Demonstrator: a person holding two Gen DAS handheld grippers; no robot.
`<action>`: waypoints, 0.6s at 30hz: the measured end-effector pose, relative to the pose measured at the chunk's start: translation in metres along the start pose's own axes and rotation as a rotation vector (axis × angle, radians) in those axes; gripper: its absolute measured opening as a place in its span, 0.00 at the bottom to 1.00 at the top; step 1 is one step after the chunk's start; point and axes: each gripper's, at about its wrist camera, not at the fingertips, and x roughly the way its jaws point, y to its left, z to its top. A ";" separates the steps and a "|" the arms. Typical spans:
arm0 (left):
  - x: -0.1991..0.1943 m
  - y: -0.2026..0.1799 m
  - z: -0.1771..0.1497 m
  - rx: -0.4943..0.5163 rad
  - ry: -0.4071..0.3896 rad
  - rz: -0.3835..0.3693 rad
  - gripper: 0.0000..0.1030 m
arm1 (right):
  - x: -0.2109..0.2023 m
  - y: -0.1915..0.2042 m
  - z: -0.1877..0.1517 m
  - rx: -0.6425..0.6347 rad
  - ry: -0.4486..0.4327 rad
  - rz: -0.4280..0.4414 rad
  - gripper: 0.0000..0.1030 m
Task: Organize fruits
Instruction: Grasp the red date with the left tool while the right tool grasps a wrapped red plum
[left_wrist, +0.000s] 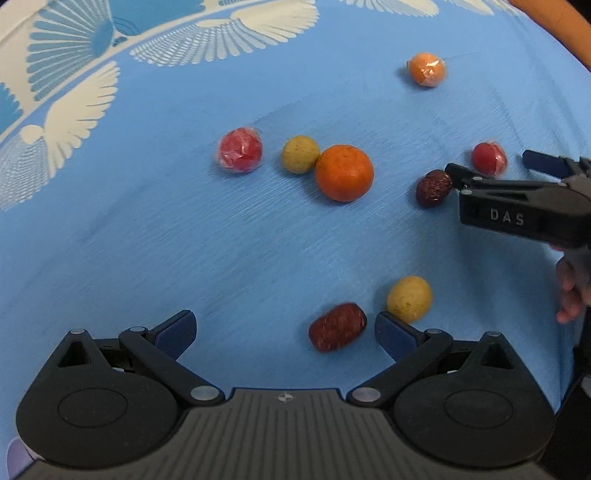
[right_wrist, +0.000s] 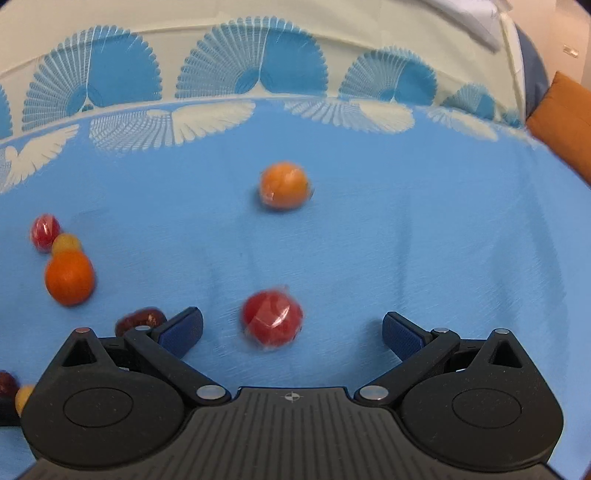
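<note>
A blue cloth (right_wrist: 369, 240) covers the surface, plain across its middle. Along the cloth's far edge runs a cream border (right_wrist: 221, 44) printed with blue fan shapes and white wing motifs. Beyond the cloth's far right corner sits an orange cushion (right_wrist: 565, 122).

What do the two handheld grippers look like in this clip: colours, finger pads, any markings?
Both are matte black plastic. The left gripper and right gripper each have two linkage arms with silver pivot pins, round speckled housings, a ribbed grey centre plate with a small crosshair mark, and textured blue pads. Seen side-on from the left wrist, the right gripper bears white letters "DAS". No cables or sleeves visible.
</note>
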 end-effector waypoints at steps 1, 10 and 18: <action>0.001 0.001 0.001 0.002 -0.004 -0.008 1.00 | -0.001 -0.002 0.000 0.011 -0.001 0.006 0.99; -0.018 -0.019 0.000 0.086 -0.046 -0.069 0.33 | -0.013 0.002 -0.001 -0.014 -0.036 0.043 0.37; -0.062 -0.017 -0.024 0.033 -0.078 0.029 0.33 | -0.042 -0.010 0.009 0.043 -0.041 -0.007 0.31</action>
